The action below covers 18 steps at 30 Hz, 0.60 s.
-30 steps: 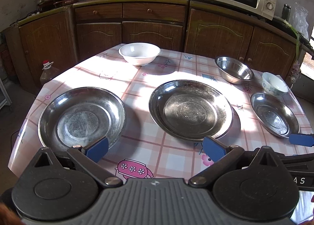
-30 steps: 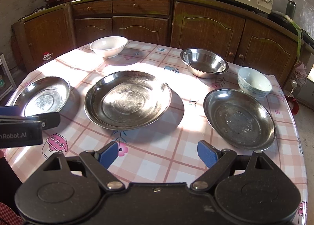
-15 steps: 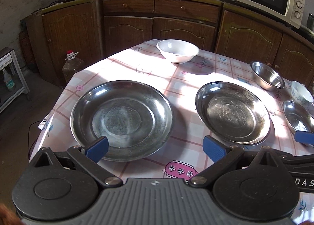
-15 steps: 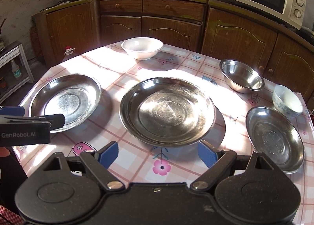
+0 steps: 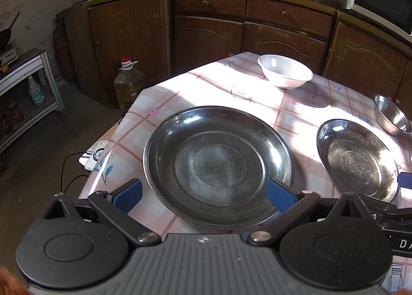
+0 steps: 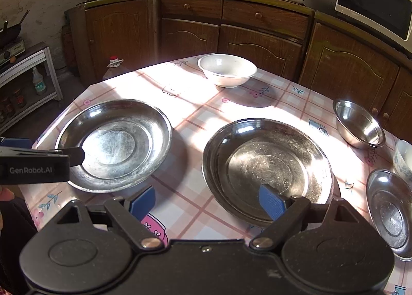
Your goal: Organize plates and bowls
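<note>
A large steel plate lies near the table's left edge, and my left gripper stands open over its near rim, one pad outside it and one above its inside. A second large steel plate sits mid-table; my right gripper is open at its near-left rim, the right pad above the plate. In the right wrist view, one finger of the left gripper reaches over the left plate. A white bowl stands at the back, and a steel bowl, a patterned bowl and a small steel plate on the right.
The checked tablecloth drops off at the left corner. On the floor beyond stand an oil bottle and a metal shelf cart. Brown cabinets with a kettle, rice cooker and microwave line the back wall.
Both grippers have swung left and closer to the table. The left plate now sits between my left fingers; the middle plate's near rim has come under my right pad. Both stay open.
</note>
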Available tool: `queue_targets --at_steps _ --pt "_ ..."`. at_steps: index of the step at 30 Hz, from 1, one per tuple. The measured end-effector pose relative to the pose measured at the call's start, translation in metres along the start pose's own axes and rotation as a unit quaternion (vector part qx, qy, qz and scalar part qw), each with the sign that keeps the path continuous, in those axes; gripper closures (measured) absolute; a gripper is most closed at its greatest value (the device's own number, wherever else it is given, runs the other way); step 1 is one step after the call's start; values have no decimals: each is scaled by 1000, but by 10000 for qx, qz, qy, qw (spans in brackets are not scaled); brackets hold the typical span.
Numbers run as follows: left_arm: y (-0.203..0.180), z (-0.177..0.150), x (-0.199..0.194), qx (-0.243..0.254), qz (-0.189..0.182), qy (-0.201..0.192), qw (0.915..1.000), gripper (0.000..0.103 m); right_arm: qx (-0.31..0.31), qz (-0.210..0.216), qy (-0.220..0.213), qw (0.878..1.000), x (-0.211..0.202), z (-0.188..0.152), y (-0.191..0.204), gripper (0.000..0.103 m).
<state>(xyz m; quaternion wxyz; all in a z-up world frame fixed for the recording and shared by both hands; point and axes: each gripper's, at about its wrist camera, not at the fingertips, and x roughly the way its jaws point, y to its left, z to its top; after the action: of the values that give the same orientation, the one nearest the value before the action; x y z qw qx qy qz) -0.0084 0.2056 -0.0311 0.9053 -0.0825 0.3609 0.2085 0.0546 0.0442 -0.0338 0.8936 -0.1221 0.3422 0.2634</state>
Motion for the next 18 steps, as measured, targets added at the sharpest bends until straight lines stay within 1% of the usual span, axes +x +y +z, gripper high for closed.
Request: queue_targets --at_steps 6,10,13,14,17,18 --pt "27 9 25 -235 343 81 9991 0 -93 263 -78 9996 24 17 17 0" --pt "48 21 41 -455 560 78 9974 0 -69 448 -81 9989 49 31 26 0" --pt "60 29 57 -559 677 164 9960 0 41 693 16 9976 72 39 31 0" --pt "61 31 61 -578 695 198 9957 1 70 708 71 9974 81 42 33 0" --pt "66 34 75 -614 667 329 9953 8 29 675 216 9975 101 46 39 1" --pt "68 34 79 -610 647 385 9953 13 38 694 263 9972 108 47 40 1"
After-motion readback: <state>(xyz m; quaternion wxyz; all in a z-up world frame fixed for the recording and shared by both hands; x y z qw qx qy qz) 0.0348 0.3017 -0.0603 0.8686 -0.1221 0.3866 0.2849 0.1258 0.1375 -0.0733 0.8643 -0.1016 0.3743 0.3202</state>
